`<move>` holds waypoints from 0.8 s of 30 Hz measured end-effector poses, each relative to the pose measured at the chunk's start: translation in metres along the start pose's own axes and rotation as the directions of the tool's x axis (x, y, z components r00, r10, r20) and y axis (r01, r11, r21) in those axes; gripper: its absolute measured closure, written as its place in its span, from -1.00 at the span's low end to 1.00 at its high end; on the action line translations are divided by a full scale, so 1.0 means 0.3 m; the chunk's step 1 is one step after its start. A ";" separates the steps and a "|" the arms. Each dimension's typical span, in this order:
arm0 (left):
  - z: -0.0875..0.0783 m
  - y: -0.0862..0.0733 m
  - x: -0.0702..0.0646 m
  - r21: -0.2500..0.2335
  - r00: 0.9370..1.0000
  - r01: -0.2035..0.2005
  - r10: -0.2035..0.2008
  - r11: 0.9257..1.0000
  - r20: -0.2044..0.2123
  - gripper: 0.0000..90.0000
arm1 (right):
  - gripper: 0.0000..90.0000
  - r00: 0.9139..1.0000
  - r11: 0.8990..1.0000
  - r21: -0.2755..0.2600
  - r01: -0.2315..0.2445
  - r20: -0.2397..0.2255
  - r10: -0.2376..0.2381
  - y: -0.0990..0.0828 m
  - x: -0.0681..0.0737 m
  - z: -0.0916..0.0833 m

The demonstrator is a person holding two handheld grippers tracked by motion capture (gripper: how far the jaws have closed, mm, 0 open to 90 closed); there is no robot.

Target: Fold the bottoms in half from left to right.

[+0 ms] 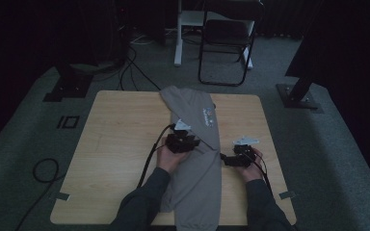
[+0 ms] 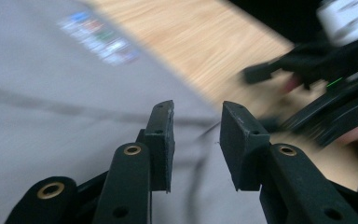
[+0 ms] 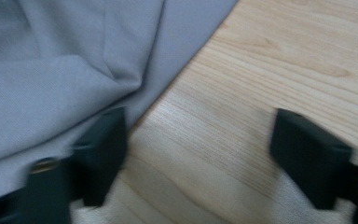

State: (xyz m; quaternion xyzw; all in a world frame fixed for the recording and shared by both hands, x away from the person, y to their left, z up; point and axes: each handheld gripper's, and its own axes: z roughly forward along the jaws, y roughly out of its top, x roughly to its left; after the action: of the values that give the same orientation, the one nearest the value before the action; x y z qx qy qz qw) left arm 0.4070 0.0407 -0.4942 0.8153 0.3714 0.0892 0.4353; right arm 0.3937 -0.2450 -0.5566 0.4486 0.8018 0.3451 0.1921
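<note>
Left hand-held gripper (image 1: 189, 142) hovers over the grey shirt (image 1: 192, 168), jaws parted and empty. Right hand-held gripper (image 1: 226, 159) sits at the shirt's edge on the bench (image 1: 120, 144), jaws wide, gripping nothing.

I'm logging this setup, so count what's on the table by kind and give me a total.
Grey garment: 1
Handheld tongs: 2, the left tongs over the garment and the right tongs beside its edge
Total: 3
</note>
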 end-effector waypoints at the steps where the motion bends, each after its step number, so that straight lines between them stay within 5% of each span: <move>1: -0.012 -0.033 0.028 0.019 1.000 -0.002 0.002 1.000 -0.030 0.45 | -0.32 1.000 1.000 -0.001 0.000 -0.002 0.000 0.004 0.000 -0.004; 3: -0.019 -0.078 0.060 0.053 0.999 0.003 0.000 0.999 -0.054 0.46 | -0.15 0.999 0.999 -0.039 -0.029 -0.016 0.029 0.022 0.007 -0.020; 8: 0.003 -0.164 0.098 0.109 0.997 0.028 -0.019 0.994 -0.079 0.44 | -0.10 0.997 0.994 -0.097 -0.057 -0.047 0.053 0.074 0.034 -0.040; 14: 0.045 -0.173 0.067 0.129 0.990 -0.023 0.041 0.991 -0.135 0.45 | -0.10 0.998 0.998 -0.065 -0.027 -0.052 0.023 0.128 0.104 0.027; 15: 0.047 -0.170 0.066 0.133 0.988 -0.027 0.047 0.991 -0.149 0.62 | -0.11 0.999 0.999 -0.049 -0.016 -0.043 0.014 0.134 0.115 0.052; 16: 0.049 -0.170 0.067 0.131 0.986 -0.024 0.045 0.991 -0.159 0.81 | -0.11 0.999 1.000 -0.020 -0.008 -0.037 0.007 0.135 0.120 0.085; 19: 0.046 -0.172 0.085 0.117 0.987 0.008 0.010 0.993 -0.159 0.92 | -0.10 1.000 1.000 0.013 0.001 -0.016 0.000 0.128 0.120 0.106; 24: 0.036 -0.174 0.108 0.105 0.983 0.038 -0.019 0.994 -0.181 0.96 | 0.03 0.999 0.999 0.008 -0.038 0.036 0.038 0.095 0.079 0.066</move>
State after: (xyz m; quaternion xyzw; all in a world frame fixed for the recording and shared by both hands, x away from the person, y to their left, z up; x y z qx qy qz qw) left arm 0.4075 0.0738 -0.5471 0.8207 0.4253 0.1361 0.3564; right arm 0.4103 -0.2069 -0.5497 0.4707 0.7909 0.3372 0.1980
